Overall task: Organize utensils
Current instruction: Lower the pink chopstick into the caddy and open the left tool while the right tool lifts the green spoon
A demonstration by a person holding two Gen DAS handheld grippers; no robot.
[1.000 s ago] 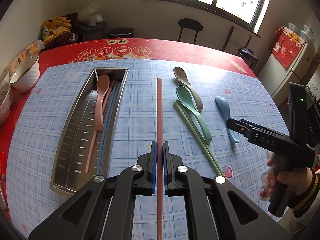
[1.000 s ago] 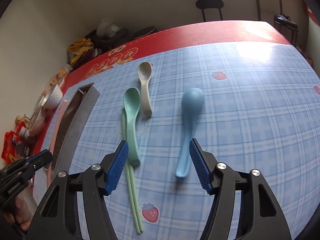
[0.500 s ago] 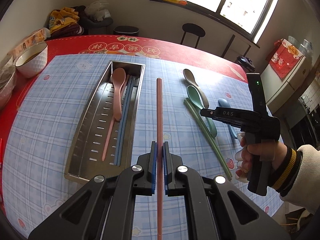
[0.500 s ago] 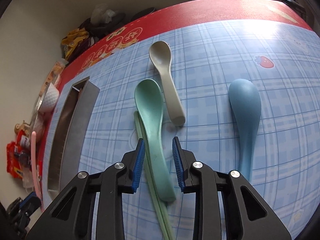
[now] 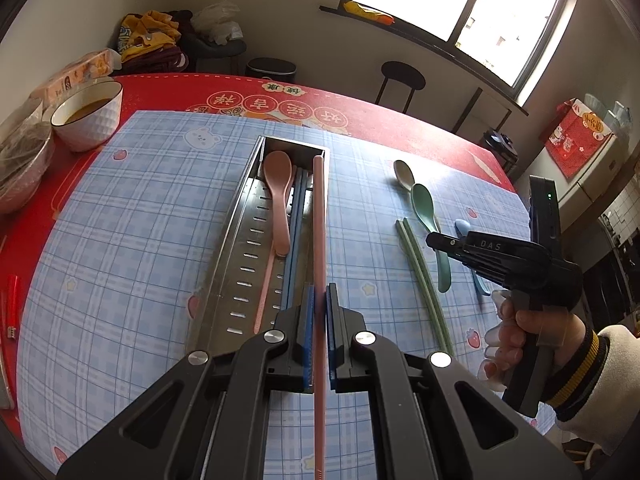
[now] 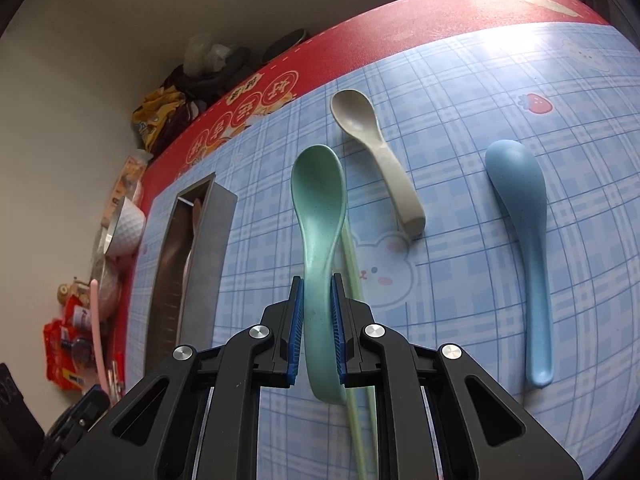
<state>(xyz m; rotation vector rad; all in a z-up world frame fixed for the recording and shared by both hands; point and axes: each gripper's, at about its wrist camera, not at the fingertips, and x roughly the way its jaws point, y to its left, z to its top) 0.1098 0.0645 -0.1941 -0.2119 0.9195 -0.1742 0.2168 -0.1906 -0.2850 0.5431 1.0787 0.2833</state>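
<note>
Green spoon (image 6: 320, 216) handle clamped btwn right tool (image 6: 317, 332) pads

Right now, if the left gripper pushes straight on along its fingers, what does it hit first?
Probably the metal tray. The left gripper, shut on a pink chopstick, points down along the tray's right edge, so the chopstick's tip likely meets that wall or floor first. Depth is unclear.

Two wrist fisheyes, angled down at the table (image 5: 120, 240), close; shared: tray (image 5: 240, 240), green spoon (image 6: 320, 208).

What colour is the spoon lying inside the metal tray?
Pink. The spoon in the metal tray shows best in the left wrist view.
</note>
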